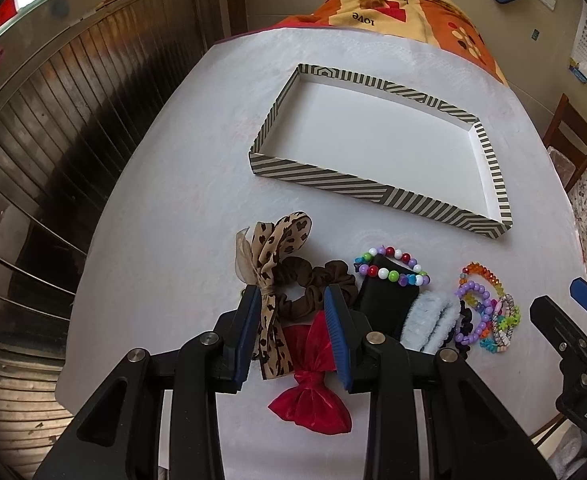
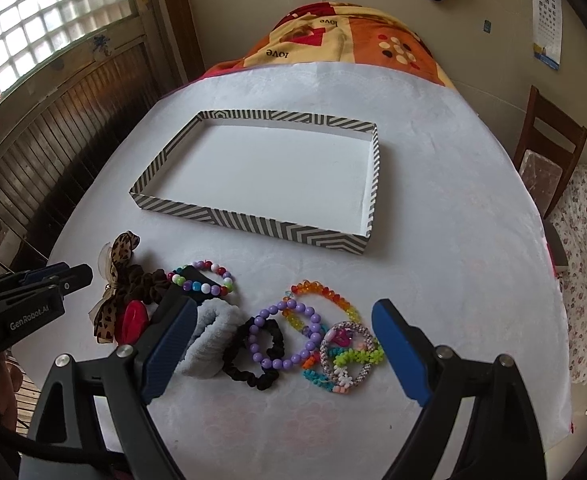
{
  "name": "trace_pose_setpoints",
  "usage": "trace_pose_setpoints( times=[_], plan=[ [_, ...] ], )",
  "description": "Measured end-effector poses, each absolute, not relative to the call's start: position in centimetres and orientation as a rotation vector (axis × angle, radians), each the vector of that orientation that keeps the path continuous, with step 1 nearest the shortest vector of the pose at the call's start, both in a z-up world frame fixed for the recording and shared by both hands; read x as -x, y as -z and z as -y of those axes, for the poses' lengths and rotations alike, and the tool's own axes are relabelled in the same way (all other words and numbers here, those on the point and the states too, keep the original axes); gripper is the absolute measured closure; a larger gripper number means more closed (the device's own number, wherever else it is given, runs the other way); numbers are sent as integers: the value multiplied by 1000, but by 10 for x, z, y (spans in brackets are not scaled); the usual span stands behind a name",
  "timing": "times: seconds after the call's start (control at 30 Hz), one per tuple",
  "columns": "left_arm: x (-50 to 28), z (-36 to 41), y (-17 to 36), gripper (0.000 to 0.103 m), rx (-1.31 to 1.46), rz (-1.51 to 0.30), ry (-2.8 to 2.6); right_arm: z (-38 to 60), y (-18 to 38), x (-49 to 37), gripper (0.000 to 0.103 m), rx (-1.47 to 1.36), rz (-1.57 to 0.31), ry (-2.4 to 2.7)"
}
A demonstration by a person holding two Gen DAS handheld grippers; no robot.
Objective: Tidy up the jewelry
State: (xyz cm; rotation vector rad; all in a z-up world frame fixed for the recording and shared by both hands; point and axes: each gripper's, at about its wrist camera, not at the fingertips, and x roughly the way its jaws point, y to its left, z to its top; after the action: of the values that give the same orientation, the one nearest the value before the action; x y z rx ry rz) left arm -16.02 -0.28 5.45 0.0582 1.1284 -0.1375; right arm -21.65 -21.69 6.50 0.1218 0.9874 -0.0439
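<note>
A shallow striped tray with a bare white floor lies on the white table. Hair ties and bracelets lie in a row in front of it: a leopard bow on a brown scrunchie, a red bow, a multicolour bead bracelet, a pale blue scrunchie, a black scrunchie, a purple bead bracelet and several colourful bracelets. My left gripper is open, its fingers either side of the leopard bow and brown scrunchie. My right gripper is wide open over the bracelets.
A patterned orange blanket covers the table's far end. A wooden chair stands at the right. Wood-panelled wall runs along the left. The table's left edge is close to the left gripper.
</note>
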Motion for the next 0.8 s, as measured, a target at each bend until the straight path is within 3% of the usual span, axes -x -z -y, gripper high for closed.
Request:
trace_pose_setpoints(
  times=[0.8],
  plan=[
    [159,-10,-52,79,-57,-1138,129,206,-61,213,11,-96,-1001,23]
  ],
)
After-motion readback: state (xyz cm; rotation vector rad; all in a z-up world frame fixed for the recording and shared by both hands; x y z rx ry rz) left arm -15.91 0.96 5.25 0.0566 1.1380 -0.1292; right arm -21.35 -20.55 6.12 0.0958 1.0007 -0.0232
